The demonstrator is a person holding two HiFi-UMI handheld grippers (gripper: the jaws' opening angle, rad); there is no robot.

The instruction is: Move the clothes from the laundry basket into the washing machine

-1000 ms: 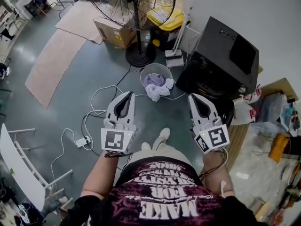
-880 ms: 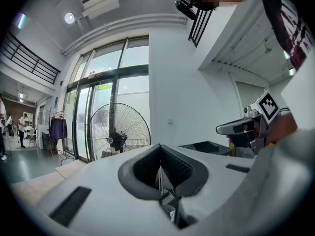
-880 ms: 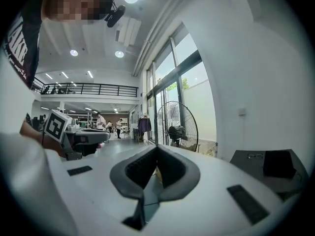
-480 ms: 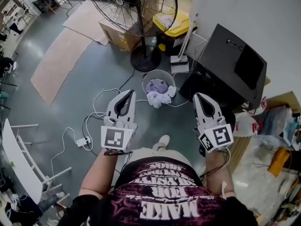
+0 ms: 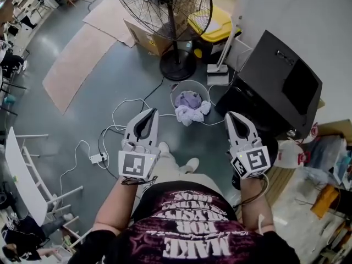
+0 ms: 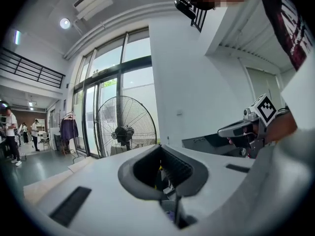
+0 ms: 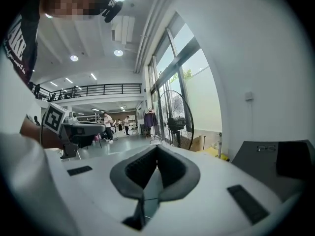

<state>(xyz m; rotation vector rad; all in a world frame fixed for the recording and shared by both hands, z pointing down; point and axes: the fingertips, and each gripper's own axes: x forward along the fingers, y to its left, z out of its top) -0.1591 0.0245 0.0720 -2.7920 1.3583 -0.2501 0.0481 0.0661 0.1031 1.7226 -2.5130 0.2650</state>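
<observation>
A round grey laundry basket (image 5: pixel 177 89) stands on the floor ahead, holding lavender and white clothes (image 5: pixel 190 107), some spilling over its near rim. Right of it is the black washing machine (image 5: pixel 280 84), also in the right gripper view as the washing machine (image 7: pixel 283 162). My left gripper (image 5: pixel 149 112) and right gripper (image 5: pixel 230 116) are held out level, side by side, short of the basket and apart from it. Both are shut with nothing between the jaws. The left gripper (image 6: pixel 160 151) and right gripper (image 7: pixel 156 149) each show closed, bare pads.
A big pedestal fan (image 5: pixel 177 7) stands just beyond the basket, with a cardboard box (image 5: pixel 147 37) and a yellow-lidded bin (image 5: pixel 212 29) behind it. White cables (image 5: pixel 124 111) and a power strip (image 5: pixel 98 158) lie on the floor at left. A white rack (image 5: pixel 22 175) is at far left.
The person has stepped forward; one foot now shows under the left gripper. Both grippers came along, still shut, and the basket and washer sit a little closer and lower in view.
</observation>
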